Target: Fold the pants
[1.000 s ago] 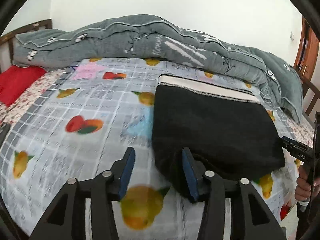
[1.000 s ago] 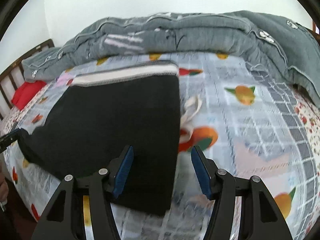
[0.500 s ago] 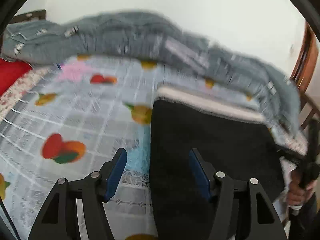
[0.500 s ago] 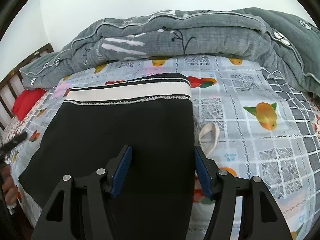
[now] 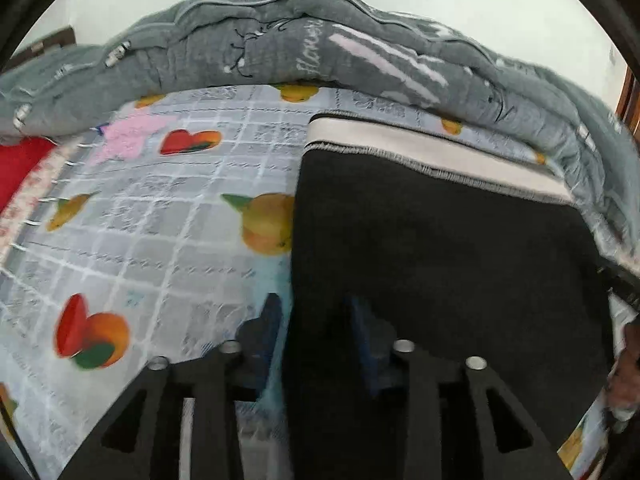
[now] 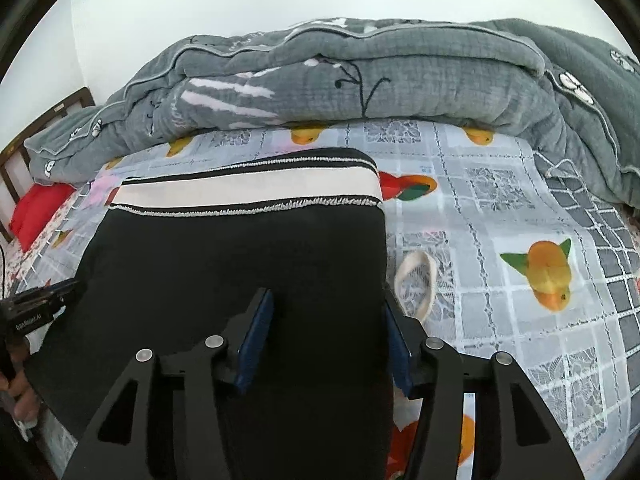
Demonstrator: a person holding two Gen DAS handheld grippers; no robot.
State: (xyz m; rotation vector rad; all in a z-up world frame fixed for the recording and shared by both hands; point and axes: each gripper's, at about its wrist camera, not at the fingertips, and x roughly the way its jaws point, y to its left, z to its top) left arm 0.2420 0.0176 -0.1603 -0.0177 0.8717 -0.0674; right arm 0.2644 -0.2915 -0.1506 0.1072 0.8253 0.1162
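Black pants (image 6: 232,264), already folded into a block with the pale waistband (image 6: 248,192) toward a heaped grey quilt (image 6: 360,80), lie on a fruit-print sheet (image 6: 500,216) against a white wall. Each gripper straddles a near side edge: the left gripper (image 5: 314,332) narrowed around it, the right gripper (image 6: 326,336) wider. Next, I judge, both must pinch and carry the near end toward the waistband.

Both hand-held grippers (image 5: 316,336) (image 6: 326,334) agape.
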